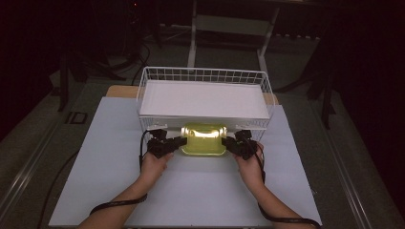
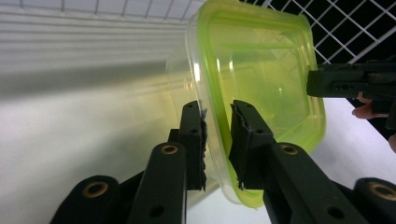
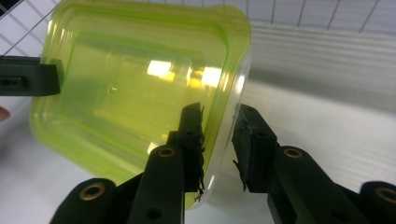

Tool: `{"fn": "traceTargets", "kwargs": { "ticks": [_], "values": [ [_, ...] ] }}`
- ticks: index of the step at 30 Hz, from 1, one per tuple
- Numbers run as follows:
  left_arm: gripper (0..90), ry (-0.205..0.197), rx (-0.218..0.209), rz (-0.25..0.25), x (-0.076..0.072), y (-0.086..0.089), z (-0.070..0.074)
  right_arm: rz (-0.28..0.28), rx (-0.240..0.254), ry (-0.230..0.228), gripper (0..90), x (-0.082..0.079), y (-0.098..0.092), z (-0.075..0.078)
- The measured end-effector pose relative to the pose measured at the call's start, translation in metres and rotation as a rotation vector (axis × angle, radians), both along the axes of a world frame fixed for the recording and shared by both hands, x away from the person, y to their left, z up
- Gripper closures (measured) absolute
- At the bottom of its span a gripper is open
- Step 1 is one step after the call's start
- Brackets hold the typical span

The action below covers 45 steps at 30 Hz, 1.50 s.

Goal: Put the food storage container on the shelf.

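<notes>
A clear plastic container with a yellow-green lid (image 1: 204, 139) sits between my two grippers, just in front of the wire basket. My left gripper (image 1: 183, 141) is shut on its left rim; in the left gripper view the jaws (image 2: 218, 140) clamp the lid edge of the container (image 2: 261, 79). My right gripper (image 1: 226, 141) is shut on the opposite rim, its jaws (image 3: 218, 140) on either side of the edge of the container (image 3: 130, 93). Each gripper view shows the other gripper's jaw tip at the far rim. I cannot tell whether the container rests on the table.
A white wire basket (image 1: 205, 71) with a white flat board inside stands right behind the container. A pale sheet covers the table (image 1: 191, 191), with free room toward the person. Dark floor and frame legs lie beyond the table.
</notes>
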<state>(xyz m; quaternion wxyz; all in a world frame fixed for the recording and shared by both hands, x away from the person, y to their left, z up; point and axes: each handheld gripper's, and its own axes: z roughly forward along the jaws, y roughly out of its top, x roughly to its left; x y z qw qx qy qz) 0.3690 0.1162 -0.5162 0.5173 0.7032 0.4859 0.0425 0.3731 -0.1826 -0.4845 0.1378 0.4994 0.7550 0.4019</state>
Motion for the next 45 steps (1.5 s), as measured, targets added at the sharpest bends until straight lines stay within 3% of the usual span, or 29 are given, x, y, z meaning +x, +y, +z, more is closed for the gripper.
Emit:
{"fn": "traceTargets", "kwargs": {
  "ticks": [9, 12, 14, 20, 24, 26, 33, 38, 42, 44, 45],
  "values": [
    [63.6, -0.072, 0.050, 0.045, 0.005, -0.006, -0.002, -0.040, 0.036, -0.014, 63.8, 0.009, 0.004, -0.006],
    [57.9, -0.072, 0.066, 0.062, 0.008, -0.006, -0.003, -0.053, 0.040, -0.023, 63.3, 0.010, 0.004, -0.007],
    [54.5, -0.073, 0.065, 0.065, 0.011, -0.005, -0.005, -0.048, -0.002, -0.058, 60.4, 0.009, 0.007, -0.008],
    [51.3, -0.082, 0.063, 0.067, 0.012, -0.001, 0.000, -0.033, 0.005, -0.081, 54.3, 0.004, 0.011, -0.006],
    [51.3, -0.077, 0.057, 0.070, 0.006, 0.002, 0.004, -0.011, 0.006, -0.099, 53.1, -0.005, 0.011, 0.000],
    [51.3, -0.094, 0.061, 0.058, 0.002, 0.004, 0.006, -0.006, 0.001, -0.109, 51.7, -0.009, 0.011, 0.002],
    [51.4, -0.102, 0.072, 0.031, -0.020, 0.010, 0.014, 0.030, 0.018, -0.113, 51.7, -0.028, 0.015, 0.012],
    [50.7, -0.121, 0.092, 0.014, -0.039, 0.017, 0.018, 0.069, 0.018, -0.093, 63.5, -0.042, 0.021, 0.011],
    [50.2, -0.128, 0.081, 0.016, -0.055, 0.023, 0.015, 0.099, 0.009, -0.054, 89.9, -0.047, 0.026, 0.004],
    [43.7, -0.140, 0.090, 0.008, -0.063, 0.025, 0.013, 0.115, -0.007, -0.059, 90.0, -0.050, 0.030, 0.000],
    [40.4, -0.144, 0.075, -0.003, -0.066, 0.026, 0.012, 0.122, -0.012, -0.054, 90.0, -0.051, 0.032, -0.003]
  ]
}}
